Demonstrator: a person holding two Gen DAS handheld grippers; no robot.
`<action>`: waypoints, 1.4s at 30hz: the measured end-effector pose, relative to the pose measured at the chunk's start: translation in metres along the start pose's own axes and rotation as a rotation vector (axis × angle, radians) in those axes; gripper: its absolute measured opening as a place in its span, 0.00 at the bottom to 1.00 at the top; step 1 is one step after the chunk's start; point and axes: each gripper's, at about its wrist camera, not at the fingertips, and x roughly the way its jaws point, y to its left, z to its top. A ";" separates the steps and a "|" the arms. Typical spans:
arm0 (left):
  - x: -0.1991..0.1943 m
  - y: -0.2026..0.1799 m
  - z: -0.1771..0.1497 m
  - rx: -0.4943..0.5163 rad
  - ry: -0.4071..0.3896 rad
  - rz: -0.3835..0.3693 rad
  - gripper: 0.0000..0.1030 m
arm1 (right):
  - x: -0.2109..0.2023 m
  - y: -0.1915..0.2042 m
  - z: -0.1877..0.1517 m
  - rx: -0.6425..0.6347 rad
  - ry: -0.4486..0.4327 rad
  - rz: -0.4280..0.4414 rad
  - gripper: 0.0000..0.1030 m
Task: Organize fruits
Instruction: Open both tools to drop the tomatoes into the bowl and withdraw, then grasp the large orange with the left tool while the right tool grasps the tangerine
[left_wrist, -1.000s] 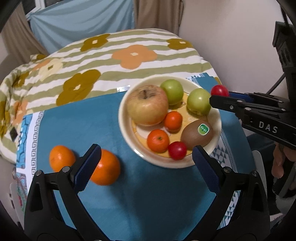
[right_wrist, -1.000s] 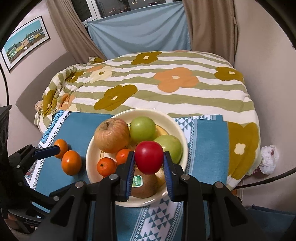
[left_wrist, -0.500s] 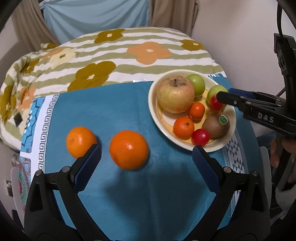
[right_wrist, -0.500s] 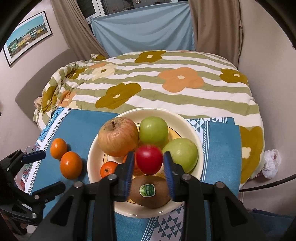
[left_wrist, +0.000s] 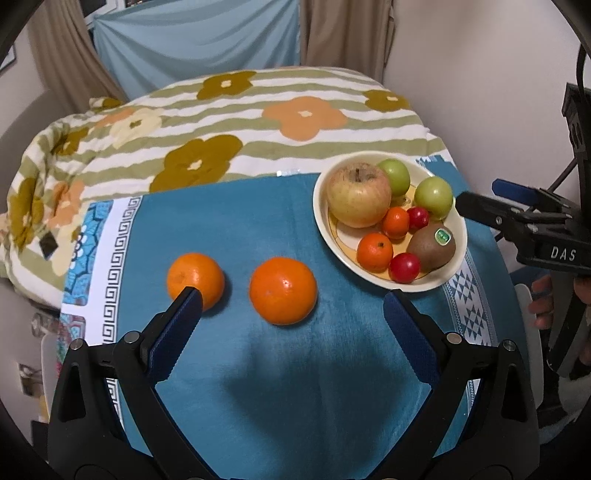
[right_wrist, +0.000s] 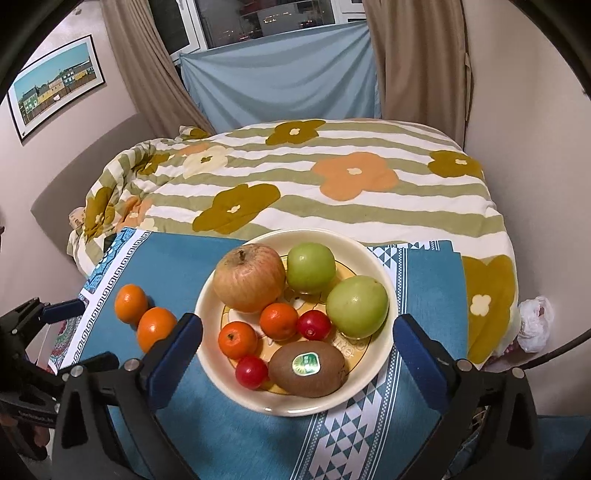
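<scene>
1. Risk, as judged: 2 oranges, one (left_wrist: 195, 279) near the blue cloth's (left_wrist: 236, 229) left edge and one (left_wrist: 283, 290) mid-cloth, could roll away if nudged off-center.
2. The left gripper (left_wrist: 291, 314) hovers above the second orange, fingers spread wide, touching nothing.
3. The bowl (right_wrist: 373, 258) at the cloth's right edge holds the red fruit (right_wrist: 314, 325).
4. The right gripper (right_wrist: 298, 338), jaws just opened wide, stands empty.
</scene>
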 end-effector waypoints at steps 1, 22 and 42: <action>-0.002 0.001 0.001 -0.001 -0.006 0.001 1.00 | -0.004 0.001 0.000 0.000 -0.002 -0.001 1.00; -0.059 0.095 0.004 -0.078 -0.104 0.014 1.00 | -0.046 0.083 0.005 -0.091 0.008 -0.011 1.00; 0.004 0.157 -0.002 0.256 -0.014 -0.179 1.00 | 0.033 0.151 -0.027 0.212 0.161 -0.128 1.00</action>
